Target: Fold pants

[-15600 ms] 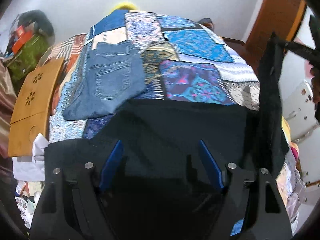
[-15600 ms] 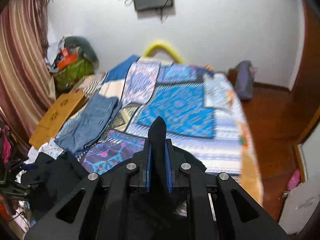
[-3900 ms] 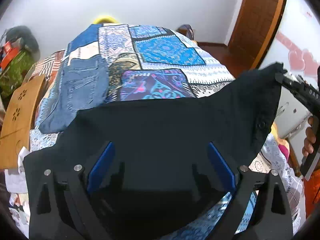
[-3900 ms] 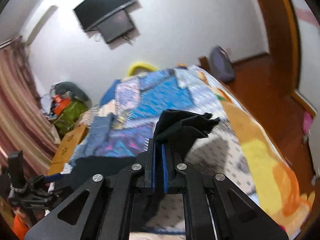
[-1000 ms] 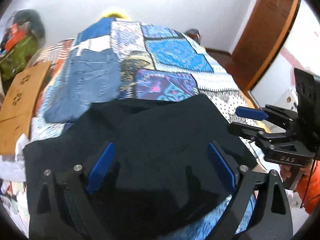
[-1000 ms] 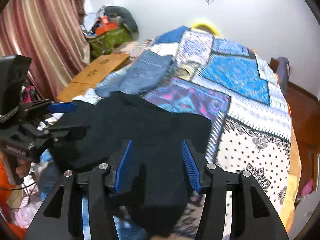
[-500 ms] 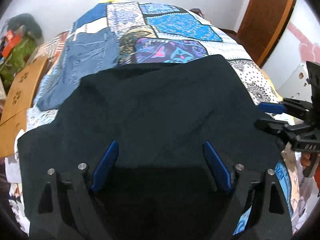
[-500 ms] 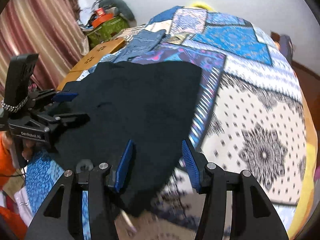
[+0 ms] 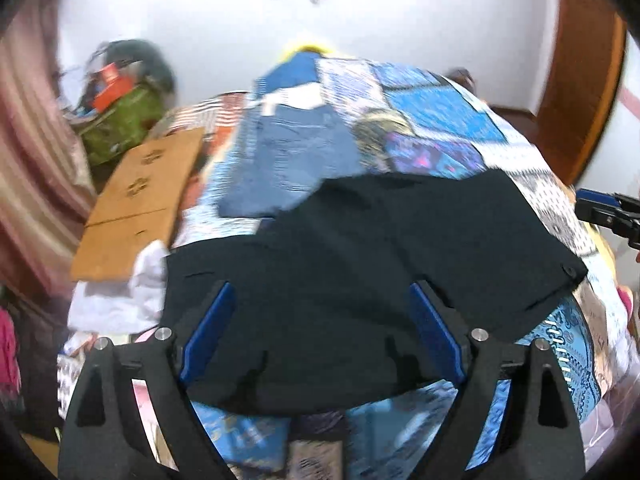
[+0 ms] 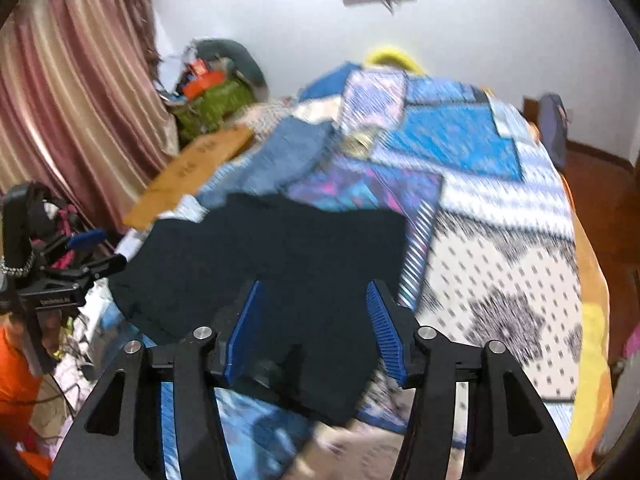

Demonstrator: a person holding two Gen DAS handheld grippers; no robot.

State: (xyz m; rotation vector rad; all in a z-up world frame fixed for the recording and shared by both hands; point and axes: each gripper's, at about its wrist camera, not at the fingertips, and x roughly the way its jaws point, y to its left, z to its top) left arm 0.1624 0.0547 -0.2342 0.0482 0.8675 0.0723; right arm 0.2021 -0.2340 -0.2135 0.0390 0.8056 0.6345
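Note:
The black pants (image 9: 360, 256) lie spread flat on the near end of the patchwork bed cover (image 9: 436, 116); they also show in the right wrist view (image 10: 280, 264). My left gripper (image 9: 320, 312) is open and empty above the pants' near edge. My right gripper (image 10: 314, 308) is open and empty above their right side. The right gripper's fingertips (image 9: 596, 204) show at the right edge of the left wrist view. The left gripper (image 10: 92, 252) shows at the left of the right wrist view.
Folded blue jeans (image 9: 292, 160) lie on the bed beyond the black pants, also seen in the right wrist view (image 10: 288, 152). A wooden board (image 9: 140, 200) leans at the bed's left. Bags (image 10: 216, 92) are piled by the curtain (image 10: 60, 120). A door (image 9: 580, 80) stands at right.
Both grippers have let go of the black pants, which now lie flat on the bed. Both grippers have pulled back and tilted up; the frames are motion-blurred.

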